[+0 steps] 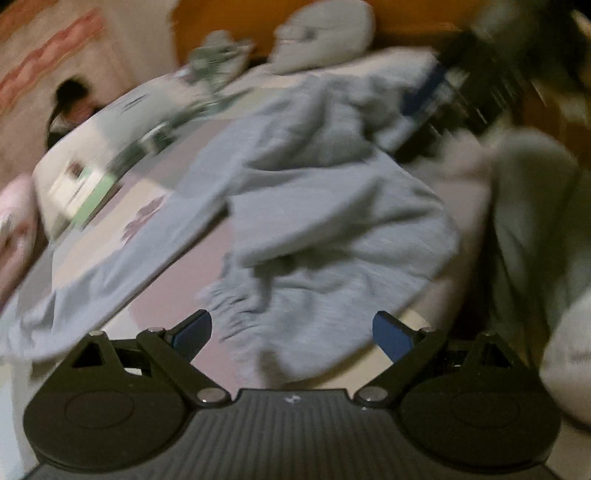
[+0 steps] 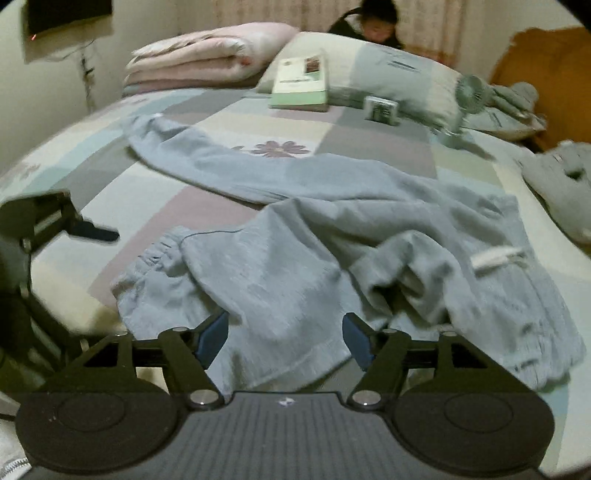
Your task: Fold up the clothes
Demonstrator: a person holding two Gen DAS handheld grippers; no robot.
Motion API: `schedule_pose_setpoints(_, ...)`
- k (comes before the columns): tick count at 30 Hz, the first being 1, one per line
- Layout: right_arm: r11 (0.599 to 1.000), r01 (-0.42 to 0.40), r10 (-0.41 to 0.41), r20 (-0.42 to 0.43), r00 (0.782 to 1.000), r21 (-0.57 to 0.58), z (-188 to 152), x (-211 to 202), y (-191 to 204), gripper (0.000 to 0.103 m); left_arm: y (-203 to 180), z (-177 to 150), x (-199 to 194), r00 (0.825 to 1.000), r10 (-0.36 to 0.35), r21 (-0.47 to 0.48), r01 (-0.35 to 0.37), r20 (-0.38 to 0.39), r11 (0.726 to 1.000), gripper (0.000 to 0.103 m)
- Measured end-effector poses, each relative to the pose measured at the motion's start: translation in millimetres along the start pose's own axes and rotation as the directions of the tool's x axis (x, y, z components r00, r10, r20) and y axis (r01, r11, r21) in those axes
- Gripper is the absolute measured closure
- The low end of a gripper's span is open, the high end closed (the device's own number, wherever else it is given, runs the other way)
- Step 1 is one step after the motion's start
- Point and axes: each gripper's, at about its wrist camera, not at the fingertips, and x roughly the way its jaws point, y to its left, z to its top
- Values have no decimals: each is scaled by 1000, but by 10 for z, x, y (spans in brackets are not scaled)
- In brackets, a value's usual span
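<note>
Light blue-grey sweatpants (image 2: 295,258) lie crumpled on the patchwork bedspread (image 2: 376,158). One leg stretches to the far left (image 2: 177,155). An elastic cuff (image 2: 151,262) lies near me and the white drawstring (image 2: 495,256) shows at the right. My right gripper (image 2: 284,341) hovers open over the near edge of the pants, blue pads apart, nothing between them. My left gripper (image 1: 291,334) is also open, just above the gathered cuff (image 1: 236,310) in a blurred view. It shows in the right wrist view at the left edge (image 2: 88,229), beside the pants.
At the head of the bed lie a folded pink quilt (image 2: 207,51), a pillow (image 2: 388,66), a green book (image 2: 299,85), a small box (image 2: 380,109) and a small fan (image 2: 471,92). Grey clothes (image 2: 561,184) are piled at the right. A person (image 2: 376,22) sits behind the bed.
</note>
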Motion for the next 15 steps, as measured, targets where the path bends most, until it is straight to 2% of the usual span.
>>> schedule_pose_setpoints(1, 1000, 0, 0, 12, 1000, 10, -28, -38, -14, 26, -81, 2, 28, 1000, 4, 43, -3, -8, 999, 9)
schedule_pose_setpoints(4, 999, 0, -2, 42, 999, 38, -89, -124, -53, 21, -173, -29, 187, 996, 53, 89, -46, -73, 995, 9)
schedule_pose_setpoints(6, 999, -2, -2, 58, 998, 54, -104, -149, -76, 21, -188, -51, 245, 996, 64, 98, -57, -69, 993, 7)
schedule_pose_setpoints(9, 997, -4, -2, 82, 997, 78, -128, -186, -111, 20, -198, -9, 294, 991, 126, 103, -120, -50, 987, 7)
schedule_pose_setpoints(13, 994, -1, -10, 104, 995, 106, -158, -235, -154, 20, -246, 4, 378, 971, 239, 102, -237, -9, 966, 7)
schedule_pose_setpoints(15, 994, 14, -24, 103, 994, 105, -171, -254, -156, 19, -286, -40, 361, 965, 261, 143, -259, 7, 955, 7)
